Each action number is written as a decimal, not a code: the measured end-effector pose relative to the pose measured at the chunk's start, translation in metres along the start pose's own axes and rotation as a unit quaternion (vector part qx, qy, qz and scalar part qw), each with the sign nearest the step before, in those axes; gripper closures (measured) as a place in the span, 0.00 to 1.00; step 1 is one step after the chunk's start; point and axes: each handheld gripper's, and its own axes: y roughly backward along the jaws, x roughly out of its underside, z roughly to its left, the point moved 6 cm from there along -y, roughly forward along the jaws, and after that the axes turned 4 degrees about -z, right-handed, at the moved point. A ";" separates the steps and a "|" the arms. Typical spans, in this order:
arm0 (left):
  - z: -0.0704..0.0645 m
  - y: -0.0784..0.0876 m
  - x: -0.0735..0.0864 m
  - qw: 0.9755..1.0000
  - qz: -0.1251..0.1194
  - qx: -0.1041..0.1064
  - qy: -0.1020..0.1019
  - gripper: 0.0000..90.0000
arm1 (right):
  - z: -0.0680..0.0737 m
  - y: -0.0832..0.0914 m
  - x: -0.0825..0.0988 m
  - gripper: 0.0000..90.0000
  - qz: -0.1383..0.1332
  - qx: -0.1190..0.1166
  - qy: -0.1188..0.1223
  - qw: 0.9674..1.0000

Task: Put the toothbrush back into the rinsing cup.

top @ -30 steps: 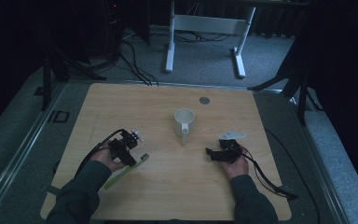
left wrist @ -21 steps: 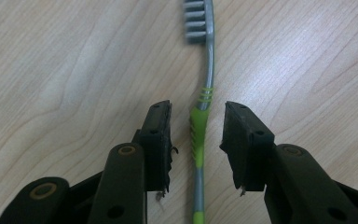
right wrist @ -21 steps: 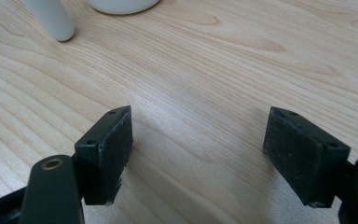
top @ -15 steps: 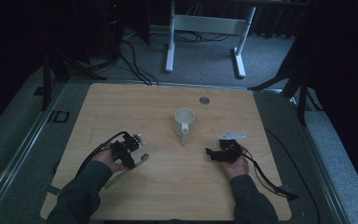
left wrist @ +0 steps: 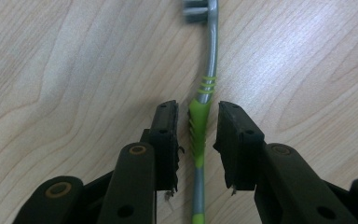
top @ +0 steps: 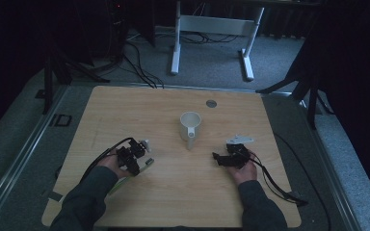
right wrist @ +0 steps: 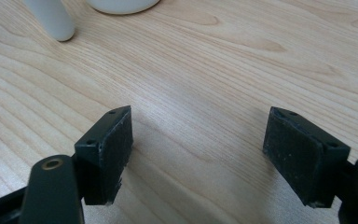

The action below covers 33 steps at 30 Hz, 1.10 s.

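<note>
A grey and green toothbrush (left wrist: 198, 135) lies flat on the wooden table (top: 173, 197), with its head (left wrist: 197, 10) pointing away. My left gripper (left wrist: 198, 112) is low over it, one jaw on each side of the green grip. The jaws have just been closing, and a narrow gap still shows on each side, so the pads do not press on it. From above, the left gripper (top: 134, 156) is at the table's front left. My right gripper (right wrist: 200, 121) stands wide open over bare wood at the front right (top: 220, 159). A white mug (top: 191, 126) stands upright between the two.
The mug's base (right wrist: 121, 3) and handle (right wrist: 51, 18) are just beyond the right gripper. A small round grommet (top: 211, 103) is set in the table near its far edge. Cables trail from both grippers to the table's sides. A white desk frame (top: 212, 29) stands on the floor behind.
The left hand has shifted only slightly over the toothbrush. The right hand and the mug have kept still.
</note>
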 end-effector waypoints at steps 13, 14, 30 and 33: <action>-0.001 -0.009 0.001 1.000 0.020 -0.004 -0.006 0.86 | 0.000 0.000 0.000 0.26 0.000 -0.001 0.000 1.000; -0.001 -0.009 0.001 1.000 0.019 -0.004 -0.006 0.87 | 0.000 0.000 0.000 0.26 0.000 -0.001 0.000 1.000; 0.000 -0.001 0.000 1.000 0.004 0.001 -0.009 0.90 | 0.000 0.000 0.000 0.26 0.000 -0.001 0.000 1.000; 0.001 0.006 0.000 1.000 -0.017 0.004 -0.004 0.90 | 0.000 0.000 0.000 0.26 0.000 -0.001 0.000 1.000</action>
